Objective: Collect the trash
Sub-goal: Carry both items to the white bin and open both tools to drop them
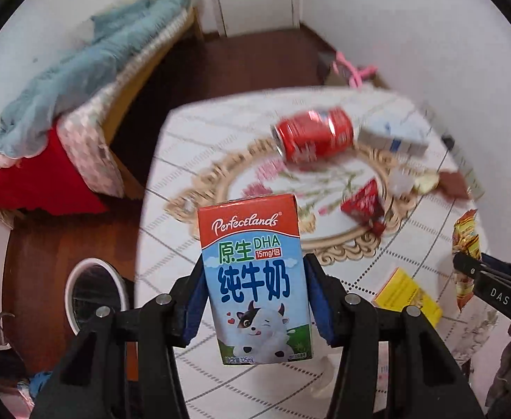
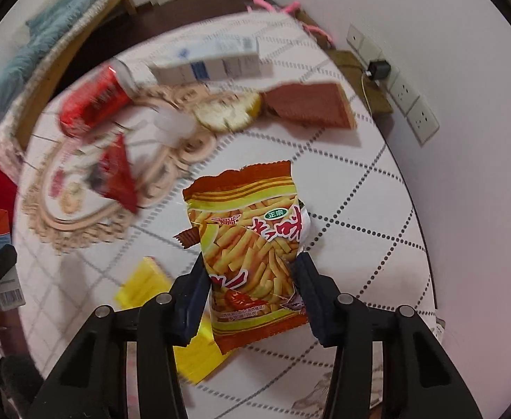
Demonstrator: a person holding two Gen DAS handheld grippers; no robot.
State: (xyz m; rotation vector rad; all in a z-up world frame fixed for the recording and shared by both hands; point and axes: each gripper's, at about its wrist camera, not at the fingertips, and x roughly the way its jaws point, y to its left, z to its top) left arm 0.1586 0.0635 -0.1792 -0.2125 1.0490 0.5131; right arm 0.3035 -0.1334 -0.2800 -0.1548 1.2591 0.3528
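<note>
So your left tongs [image 1: 255, 300] are clamped on the carton [image 1: 255, 279], bin [image 1: 95, 300] sits down-left off the table [image 1: 192, 139], closer than the right tongs [image 2: 252, 289] pinching the bag [image 2: 252, 244].

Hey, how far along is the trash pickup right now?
Nothing looks binned yet. In hand: the left gripper clamps a milk carton, the right gripper a snack bag. Left on the table: red can, white box, red wrapper, yellow box, brown wafer.
</note>
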